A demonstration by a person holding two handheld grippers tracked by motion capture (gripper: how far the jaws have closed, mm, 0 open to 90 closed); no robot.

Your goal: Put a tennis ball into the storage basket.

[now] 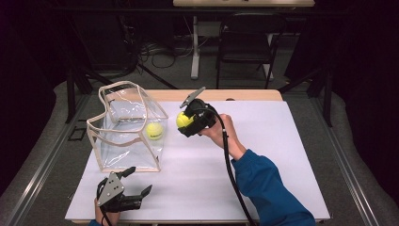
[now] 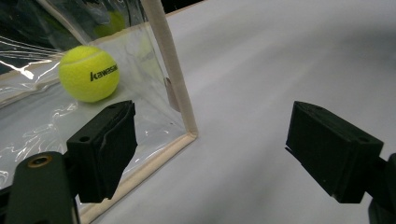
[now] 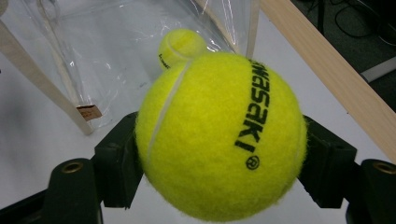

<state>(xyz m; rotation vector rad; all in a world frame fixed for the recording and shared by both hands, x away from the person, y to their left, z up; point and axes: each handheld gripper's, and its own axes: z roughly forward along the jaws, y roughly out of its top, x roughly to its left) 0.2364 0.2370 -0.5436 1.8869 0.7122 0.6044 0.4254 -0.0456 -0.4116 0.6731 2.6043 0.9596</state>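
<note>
right gripper [image 1: 187, 121] clamps a yellow tennis ball [image 1: 184, 120], held mid-table just right of the clear bag [image 1: 111, 126] | second tennis ball [image 1: 154, 131] lies inside the bag | left gripper [image 1: 136, 181], jaws wide, empty, at near-left table edge

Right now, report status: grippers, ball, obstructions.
Right gripper shut on tennis ball, beside clear bag. Left gripper open, idle near bag's front. Second ball already inside. Nothing blocking.

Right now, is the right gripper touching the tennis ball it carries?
Touching. The right gripper view shows the right gripper with both jaws pressed against the tennis ball.
</note>
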